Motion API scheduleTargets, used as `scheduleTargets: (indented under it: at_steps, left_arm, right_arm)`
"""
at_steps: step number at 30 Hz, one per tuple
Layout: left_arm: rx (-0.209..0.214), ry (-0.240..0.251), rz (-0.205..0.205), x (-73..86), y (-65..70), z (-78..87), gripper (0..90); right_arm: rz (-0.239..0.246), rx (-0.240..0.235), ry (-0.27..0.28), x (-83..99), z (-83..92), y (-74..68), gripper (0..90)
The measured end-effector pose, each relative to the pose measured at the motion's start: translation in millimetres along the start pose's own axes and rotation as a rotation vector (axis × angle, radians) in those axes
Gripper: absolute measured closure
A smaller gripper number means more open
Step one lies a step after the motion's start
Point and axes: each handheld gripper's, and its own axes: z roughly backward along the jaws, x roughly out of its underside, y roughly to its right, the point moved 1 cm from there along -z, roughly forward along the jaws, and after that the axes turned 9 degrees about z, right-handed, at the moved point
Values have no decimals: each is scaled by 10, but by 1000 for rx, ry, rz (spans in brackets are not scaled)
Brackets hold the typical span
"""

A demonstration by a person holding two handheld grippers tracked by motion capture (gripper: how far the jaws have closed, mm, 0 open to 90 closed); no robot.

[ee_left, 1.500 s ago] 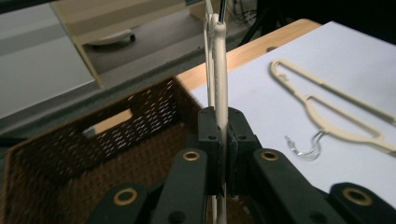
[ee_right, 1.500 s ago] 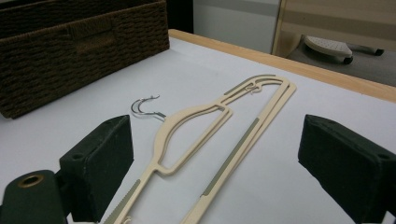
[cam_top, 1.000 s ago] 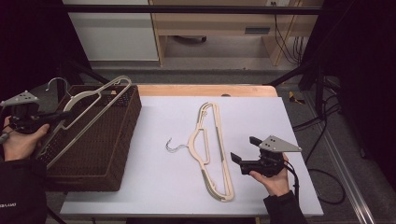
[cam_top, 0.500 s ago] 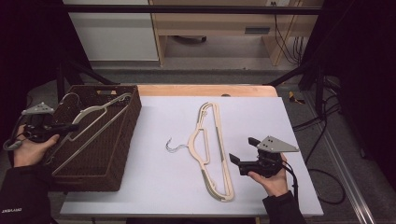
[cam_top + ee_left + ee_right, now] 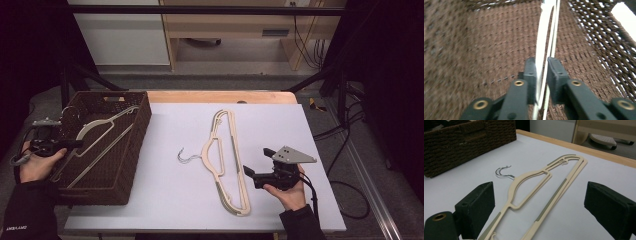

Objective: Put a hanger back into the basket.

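Resting inside the basket [image 5: 127, 150], the hanger [image 5: 541, 47] passes between the left gripper [image 5: 541, 75] fingers [image 5: 530, 75].

High view looks down on the table [image 5: 280, 125]; claw cameras sit close, seemingly sharing the basket [image 5: 461, 142].

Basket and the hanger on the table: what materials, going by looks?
Basket: dark brown woven wicker or rattan-like fibre, matte; the weave and open gaps show in the walls. Hanger: cream plastic by its smooth moulded look, with grey grip strips and a shiny metal hook.
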Motion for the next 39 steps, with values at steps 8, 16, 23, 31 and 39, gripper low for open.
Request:
scheduleTargets:
  at_steps: [8, 16, 23, 31, 39]
  left_arm:
    - [-25, 38, 21, 73, -118, 136, 706]
    - [2, 192, 21, 70, -50, 418, 666]
    - [109, 411, -15, 74, 359, 738, 456]
    - [230, 540, -94, 104, 989, 723, 208]
    - [326, 536, -165, 270, 1645, 498, 72]
  right_arm:
    - [9, -9, -4, -2, -20, -19, 99]
    - [6, -1, -1, -5, -13, -26, 98]
    - [10, 8, 18, -44, 32, -34, 98]
    - [-9, -3, 12, -88, -12, -110, 108]
    - [-44, -20, -69, -34, -170, -237, 149]
